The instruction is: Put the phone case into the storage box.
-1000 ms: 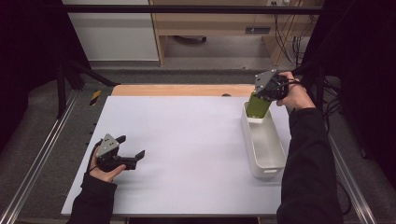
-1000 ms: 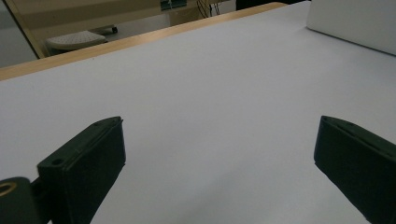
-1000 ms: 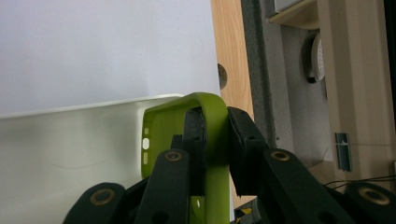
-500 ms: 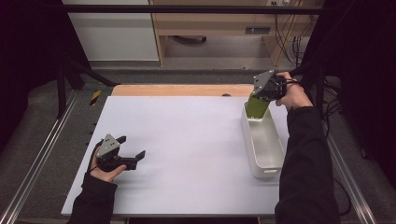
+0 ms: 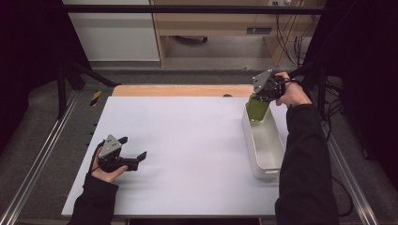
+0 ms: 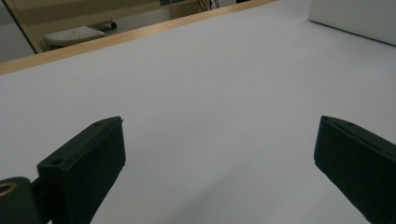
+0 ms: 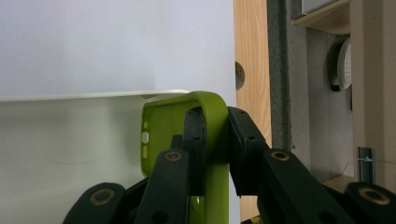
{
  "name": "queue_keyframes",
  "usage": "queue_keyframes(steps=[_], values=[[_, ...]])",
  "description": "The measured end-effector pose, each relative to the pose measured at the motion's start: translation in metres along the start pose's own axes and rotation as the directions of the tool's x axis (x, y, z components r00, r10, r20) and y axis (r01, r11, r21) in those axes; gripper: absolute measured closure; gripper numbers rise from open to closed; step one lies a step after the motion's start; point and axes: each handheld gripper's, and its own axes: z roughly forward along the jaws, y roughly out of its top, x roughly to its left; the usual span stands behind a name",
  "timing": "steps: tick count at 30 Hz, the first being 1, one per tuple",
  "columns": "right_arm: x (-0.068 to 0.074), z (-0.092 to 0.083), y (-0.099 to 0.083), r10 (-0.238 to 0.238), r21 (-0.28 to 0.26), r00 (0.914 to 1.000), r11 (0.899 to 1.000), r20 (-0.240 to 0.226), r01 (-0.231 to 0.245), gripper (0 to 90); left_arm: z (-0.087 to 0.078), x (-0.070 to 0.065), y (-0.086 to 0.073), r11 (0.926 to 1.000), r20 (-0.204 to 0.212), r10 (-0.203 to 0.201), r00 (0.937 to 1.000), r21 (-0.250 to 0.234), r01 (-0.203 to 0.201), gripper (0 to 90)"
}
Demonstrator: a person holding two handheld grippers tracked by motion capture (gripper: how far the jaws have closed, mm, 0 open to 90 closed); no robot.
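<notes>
At the near left of the white table (image 5: 187,140), the left gripper (image 5: 133,158) lies low over the surface in the person's left hand (image 5: 105,169), pointing toward the right side of the table. Its jaws stand wide apart with nothing between them; in the left gripper view only bare white tabletop lies between the two black pads (image 6: 88,163), and a corner of the white tray (image 6: 355,18) shows at the upper right.

Farther right, the middle of the table is bare, with a wooden strip (image 5: 180,90) running along its far edge.

At the far right, a long white tray (image 5: 263,140) lies lengthwise along the table's right edge. Above its far end, the right gripper (image 5: 264,93), held in the person's right hand (image 5: 292,93), points downward. Its jaws are closed on the side wall of a green phone case (image 5: 257,108), one pad inside the case and one outside, as the right gripper view shows (image 7: 205,130). The case hangs from the gripper just over the far end of the tray, its lower end at about rim level; whether it touches the tray cannot be told.
</notes>
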Motion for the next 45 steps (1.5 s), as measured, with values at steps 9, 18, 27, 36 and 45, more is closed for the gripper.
queue_keyframes(steps=[9, 18, 27, 36, 45], values=[[-0.005, 0.010, -0.004, -0.007, 0.015, 0.9998, 1.000, -0.021, 0.008, 78.2, 0.002, 0.000, -0.001, 1.0000, 0.001, 0.003, 1.0000, 0.007, -0.003, 1.9], [-0.009, 0.014, -0.003, -0.002, 0.022, 0.9996, 1.000, -0.029, 0.002, 78.2, 0.002, 0.001, -0.001, 1.0000, 0.000, 0.000, 1.0000, 0.008, 0.000, 1.9], [-0.012, 0.018, -0.005, 0.000, 0.030, 0.9998, 1.000, -0.022, 0.000, 77.1, 0.003, 0.001, -0.002, 0.9999, 0.001, 0.000, 1.0000, 0.014, 0.000, 1.9], [-0.012, 0.021, -0.003, 0.014, 0.043, 0.9999, 0.999, -0.008, -0.014, 71.1, 0.002, 0.001, -0.001, 0.9999, 0.000, -0.001, 1.0000, 0.011, 0.001, 1.9], [-0.015, 0.021, -0.002, 0.053, 0.026, 0.9981, 0.998, 0.033, -0.053, 54.2, 0.002, 0.001, -0.002, 0.9999, 0.000, 0.000, 1.0000, 0.012, 0.000, 1.9]])
